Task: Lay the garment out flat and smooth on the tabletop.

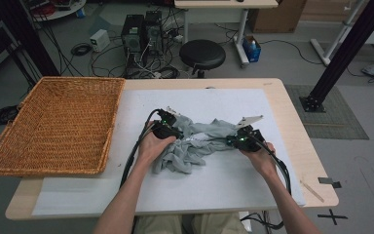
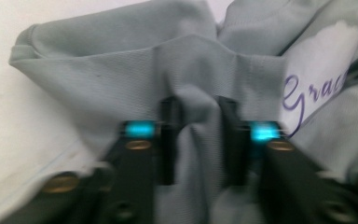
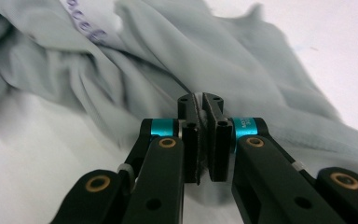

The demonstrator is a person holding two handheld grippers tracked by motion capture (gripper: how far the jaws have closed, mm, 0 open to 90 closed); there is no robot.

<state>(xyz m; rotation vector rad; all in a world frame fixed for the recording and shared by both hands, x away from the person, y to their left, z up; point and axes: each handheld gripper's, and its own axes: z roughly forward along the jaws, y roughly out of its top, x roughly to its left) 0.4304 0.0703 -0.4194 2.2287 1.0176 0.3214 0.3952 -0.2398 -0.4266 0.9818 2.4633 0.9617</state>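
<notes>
Grey shirt crumpled mid-counter on white mat. Left gripper jaws pinching raised fold of fabric. Right gripper jaws clamped tight on shirt edge.

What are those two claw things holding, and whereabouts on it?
Both hold the grey garment. The left gripper has a bunched fold between its jaws; the right gripper pinches a thin fold, its jaws nearly shut.

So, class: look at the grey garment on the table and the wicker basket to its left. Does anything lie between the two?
Nothing visible does. The grey garment lies crumpled on the white mat, held by both grippers; the stretch of mat between it and the wicker basket at the table's left edge is bare.
</notes>
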